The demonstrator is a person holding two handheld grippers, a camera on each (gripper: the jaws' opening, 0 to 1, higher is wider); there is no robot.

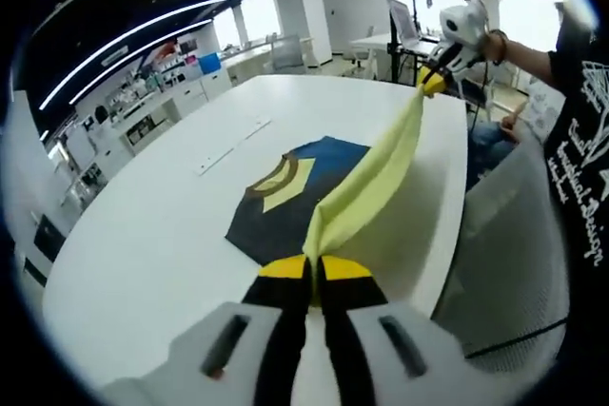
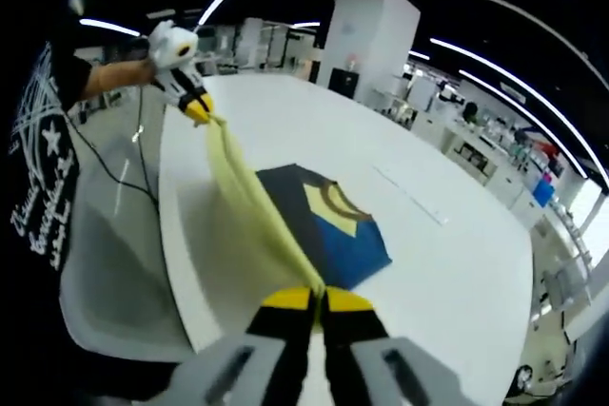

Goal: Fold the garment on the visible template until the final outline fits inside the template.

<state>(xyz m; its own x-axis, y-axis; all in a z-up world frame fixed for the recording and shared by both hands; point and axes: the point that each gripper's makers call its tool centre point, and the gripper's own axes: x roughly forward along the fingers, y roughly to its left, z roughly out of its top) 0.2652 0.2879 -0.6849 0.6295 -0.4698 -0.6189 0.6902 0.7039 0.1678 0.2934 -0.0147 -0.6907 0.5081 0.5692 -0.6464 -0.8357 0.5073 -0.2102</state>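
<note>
A pale yellow garment is stretched in the air between both grippers, above the near edge of the white table. My left gripper is shut on one end of it. The right gripper holds the other end at the top right of the left gripper view. In the right gripper view my right gripper is shut on the yellow garment, and the left gripper pinches the far end. The dark template with blue and yellow patches lies flat on the table, seen also as the template.
A person in a black printed shirt stands at the table's edge, arm extended. A white strip lies on the table beyond the template. Desks, shelves and chairs fill the room behind.
</note>
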